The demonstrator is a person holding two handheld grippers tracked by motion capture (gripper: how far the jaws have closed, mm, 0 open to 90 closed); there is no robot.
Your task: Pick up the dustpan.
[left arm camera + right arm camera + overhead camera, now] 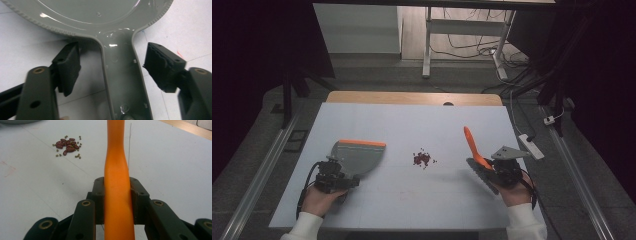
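A grey dustpan with an orange lip lies flat on the left of the white table. Its handle runs between the jaws of my left gripper, and both pads stand a little off its sides, so this gripper is open. On the right, my right gripper is shut on the orange handle of a brush, which slants up and away; its dark bristles hang behind the hand. The handle sits clamped between the pads of that gripper. A small heap of red beans lies between the two.
The white table top has a wooden strip along its far edge. A white power strip lies at the right edge. Behind the table, a white desk frame and cables stand on the floor.
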